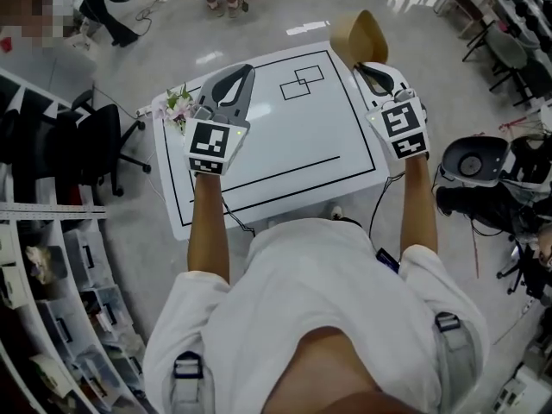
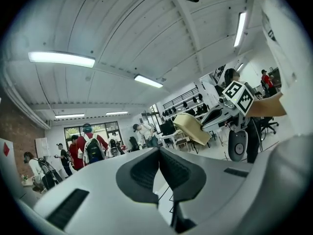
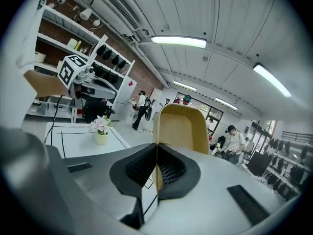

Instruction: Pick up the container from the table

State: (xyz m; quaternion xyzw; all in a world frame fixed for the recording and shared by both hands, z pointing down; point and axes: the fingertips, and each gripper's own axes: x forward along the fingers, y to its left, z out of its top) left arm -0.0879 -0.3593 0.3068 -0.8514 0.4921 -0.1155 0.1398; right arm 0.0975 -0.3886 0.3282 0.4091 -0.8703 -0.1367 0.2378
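Just outside your left tongs (image 1: 244, 72), a small pot of pale pink flowers (image 1: 178, 106) stands at the edge of the white surface with black marked lines (image 1: 276, 175). The left tongs are closed on nothing, with their pads together, and they hang above the surface pointing away from you. Your right tongs (image 1: 363, 65) are clamped on the thin wall of the tan, shallow, round-cornered container (image 1: 359, 34). It stands on edge just beyond their tips, in the air and touching nothing else. The pickup looks done: the container is off the surface and the pinch looks firm. All that seems left is to hold it steady. Gripped by one edge like this, it could swing or slip if you ease the grip.
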